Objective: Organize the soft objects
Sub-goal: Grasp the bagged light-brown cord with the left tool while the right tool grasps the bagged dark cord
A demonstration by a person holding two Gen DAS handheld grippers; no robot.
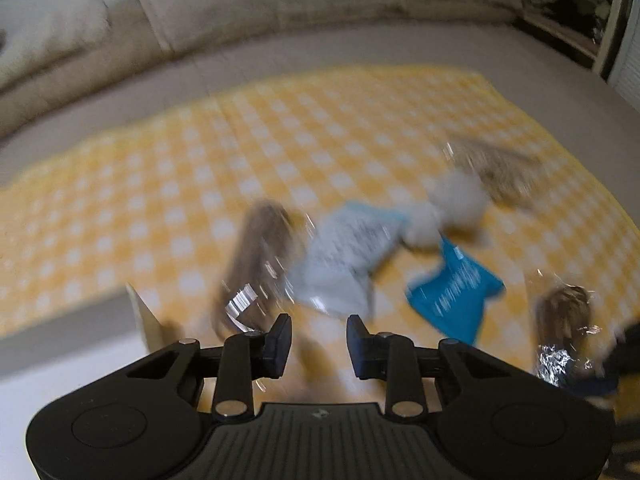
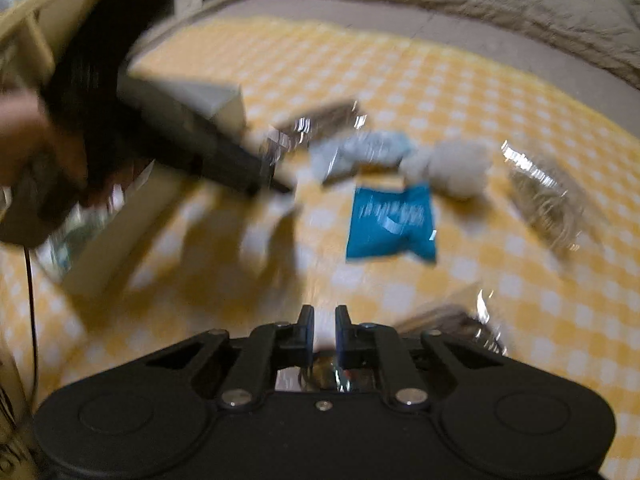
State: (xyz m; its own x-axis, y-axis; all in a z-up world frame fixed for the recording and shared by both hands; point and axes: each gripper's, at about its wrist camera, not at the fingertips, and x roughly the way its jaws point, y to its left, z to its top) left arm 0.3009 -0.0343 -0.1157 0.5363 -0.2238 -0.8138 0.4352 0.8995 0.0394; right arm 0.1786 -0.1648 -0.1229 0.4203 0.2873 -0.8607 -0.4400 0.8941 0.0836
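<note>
Soft packets lie on a yellow checked cloth (image 1: 280,128). In the left wrist view a brown item in clear wrap (image 1: 256,264), a pale blue packet (image 1: 344,256), a white fluffy toy (image 1: 448,208), a bright blue packet (image 1: 456,292) and two more clear-wrapped brown items (image 1: 500,172) (image 1: 564,320) show. My left gripper (image 1: 319,340) is open and empty, just short of the brown item and pale packet. My right gripper (image 2: 322,332) has its jaws nearly closed with a narrow gap; a clear-wrapped item (image 2: 448,320) lies beside and under it. The bright blue packet (image 2: 390,222) lies ahead of it.
A cream box (image 2: 188,100) stands at the cloth's left side, its corner also in the left wrist view (image 1: 148,320). The left gripper and hand (image 2: 160,128) cross the right wrist view. A beige sofa back (image 1: 240,12) runs behind. Both views are motion-blurred.
</note>
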